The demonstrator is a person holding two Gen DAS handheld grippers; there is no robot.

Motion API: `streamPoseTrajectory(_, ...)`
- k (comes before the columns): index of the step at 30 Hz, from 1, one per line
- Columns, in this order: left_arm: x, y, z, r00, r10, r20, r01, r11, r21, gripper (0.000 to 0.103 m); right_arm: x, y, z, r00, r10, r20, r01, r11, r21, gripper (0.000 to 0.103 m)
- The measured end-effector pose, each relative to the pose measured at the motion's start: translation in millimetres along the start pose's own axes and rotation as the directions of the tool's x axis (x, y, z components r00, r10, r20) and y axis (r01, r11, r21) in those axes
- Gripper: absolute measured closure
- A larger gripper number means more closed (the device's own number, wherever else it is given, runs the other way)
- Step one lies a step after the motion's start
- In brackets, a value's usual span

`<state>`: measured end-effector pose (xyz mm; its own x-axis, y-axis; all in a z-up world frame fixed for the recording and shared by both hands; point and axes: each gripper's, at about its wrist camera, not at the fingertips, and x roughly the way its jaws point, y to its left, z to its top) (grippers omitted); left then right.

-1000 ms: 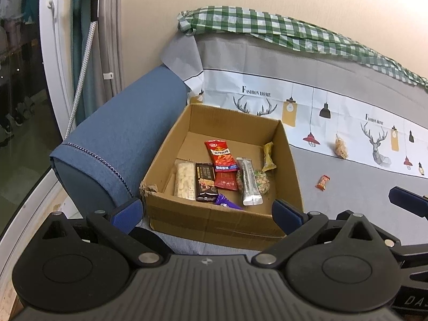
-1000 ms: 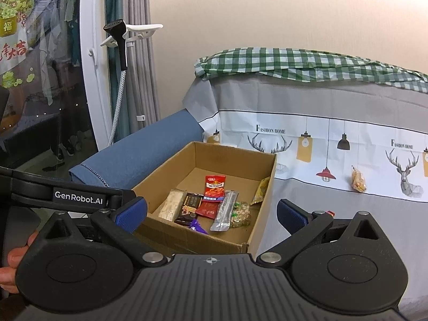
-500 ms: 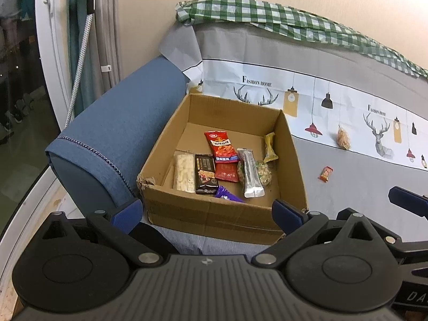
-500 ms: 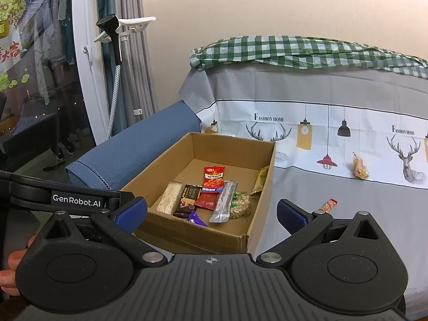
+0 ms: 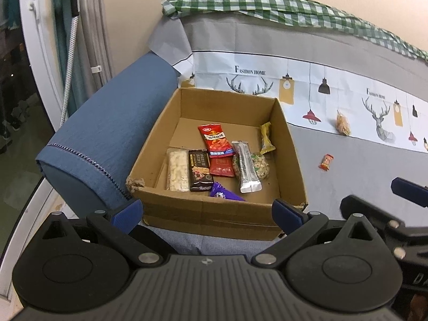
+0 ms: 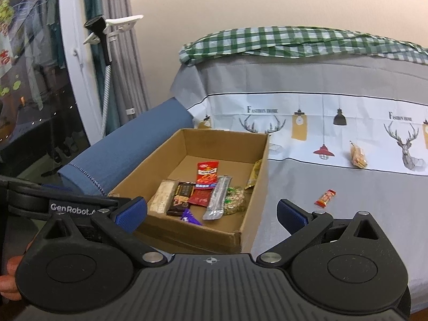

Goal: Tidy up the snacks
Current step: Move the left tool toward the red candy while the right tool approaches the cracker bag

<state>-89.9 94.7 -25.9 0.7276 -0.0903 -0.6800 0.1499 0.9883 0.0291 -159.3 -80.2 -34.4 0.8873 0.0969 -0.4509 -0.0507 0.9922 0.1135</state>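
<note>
A cardboard box (image 5: 187,208) (image 6: 256,187) sits on the sofa beside the blue armrest and holds several snack packets, among them a red packet (image 5: 215,140) (image 6: 206,174) and a silver stick (image 5: 246,167). Outside the box on the grey cover lie a small red candy (image 5: 325,161) (image 6: 325,198) and a clear bag of tan snacks (image 5: 343,124) (image 6: 358,155). My left gripper (image 5: 207,212) hangs open in front of the box's near wall, empty. My right gripper (image 6: 211,214) is open too, over the box's near right corner, holding nothing.
The blue armrest (image 5: 107,139) borders the box on the left. A green checked cloth (image 6: 294,40) drapes the sofa back. A white door frame (image 5: 34,53) and grey curtains (image 6: 117,53) stand at left. A hand (image 6: 10,275) shows at the lower left edge.
Both grippers have edged back and risen slightly, so the box sits a little lower and farther in each view. Both stay open and empty.
</note>
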Motion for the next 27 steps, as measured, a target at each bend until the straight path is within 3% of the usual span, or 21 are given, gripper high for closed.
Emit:
streamPoseTrajectory(7, 16.8, -29.8, 22.8, 0.999, -0.039, -0.024, 0.04, 0.998, 0.04, 0.0, 1.6, -36.2, -0.6, 0.996, -0.085, 0.026, 0.083, 0.994, 0.07, 0.001)
streamPoseTrajectory(14, 50.8, -99.0, 68.2, 0.99, -0.136, -0.04, 0.14, 0.983, 0.118, 0.0, -3.8, -103.0, -6.1, 0.971, -0.237, 0.042, 0.229, 0.962, 0.146, 0.001)
streamPoseTrajectory(19, 111.3, -175.9, 96.6, 0.966, -0.208, -0.153, 0.237, 0.948, 0.211, 0.0, -2.4, -173.1, -5.5, 0.928, -0.37, 0.043, 0.353, 0.909, 0.221, 0.001)
streamPoseTrajectory(22, 160.4, -221.8, 107.6, 0.934, -0.249, -0.256, 0.308, 0.924, 0.225, 0.0, 3.0, -215.8, -6.0, 0.9, -0.436, 0.032, 0.414, 0.875, 0.252, 0.001)
streamPoseTrajectory(27, 257.1, -292.1, 110.0, 0.909, -0.224, -0.352, 0.331, 0.901, 0.28, 0.0, 36.4, -285.4, -5.3, 0.863, -0.505, -0.011, 0.49, 0.831, 0.262, 0.001)
